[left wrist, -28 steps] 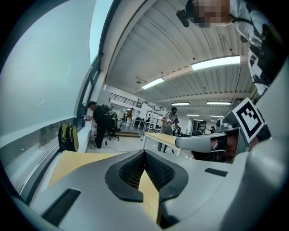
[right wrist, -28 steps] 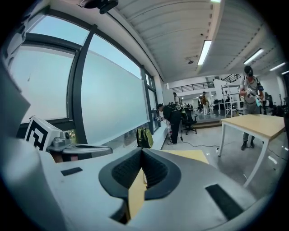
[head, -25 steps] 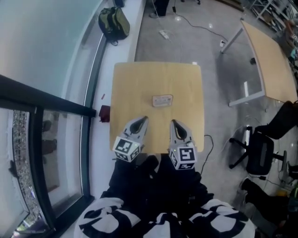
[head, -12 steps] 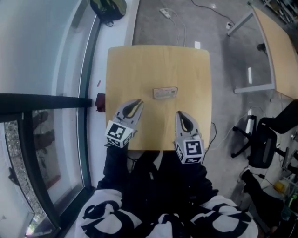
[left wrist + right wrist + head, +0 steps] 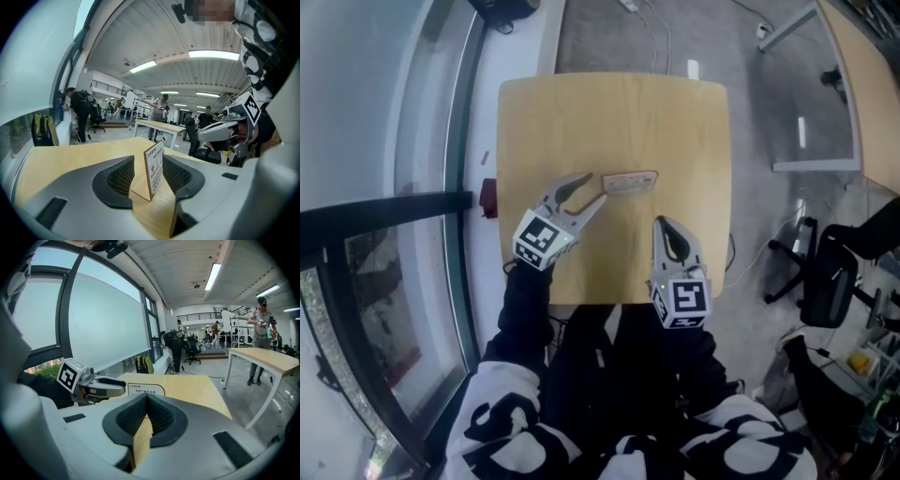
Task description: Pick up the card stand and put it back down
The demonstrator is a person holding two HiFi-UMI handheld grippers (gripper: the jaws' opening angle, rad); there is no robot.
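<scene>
Head view: wood table (image 5: 619,112), card stand (image 5: 630,182) near its middle. The left gripper (image 5: 589,189) comes in from the near left, tips at the stand's left end. The right gripper (image 5: 664,225) sits on the near-right side, apart from the stand. Left gripper view: jaws apart and have just been opening. The stand is upright between the 2 pads, base on the table, with a gap on both sides and no pad pressing it. Right gripper view: jaws closed, pads meeting, nothing between them. The stand shows face-on farther along the table, with the left gripper's tips at its left end. A green backpack (image 5: 143,364) is by the window beyond the table's far edge.
</scene>
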